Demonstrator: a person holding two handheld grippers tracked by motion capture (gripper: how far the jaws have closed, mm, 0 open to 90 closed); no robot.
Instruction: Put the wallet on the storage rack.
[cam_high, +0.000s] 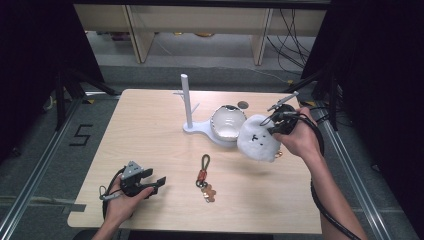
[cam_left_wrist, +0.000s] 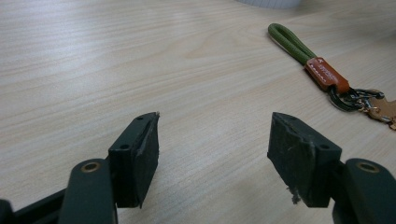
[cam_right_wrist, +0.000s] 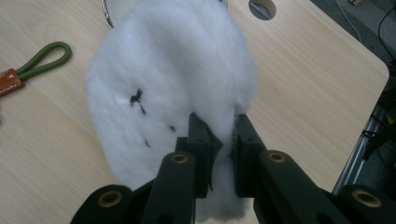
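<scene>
Right of frame: right gripper (cam_high: 278, 120) jaws clamp white plush toy (cam_high: 257, 138) | lower left: left gripper (cam_high: 156, 183) jaws wide, empty | keychain (cam_high: 204, 176) on table (cam_high: 150, 135)

One white plush (cam_high: 258, 138), one keychain (cam_high: 204, 176), one bowl (cam_high: 228, 122), one stand (cam_high: 187, 104).

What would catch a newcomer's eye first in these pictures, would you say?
Most striking is the fluffy white plush toy with a small stitched face, pinched in the right tool at the right of the table. Just behind it a shiny bowl sits on the base of a white stand. A green-looped keychain lies mid-table, with the open left tool resting near the front left.
</scene>
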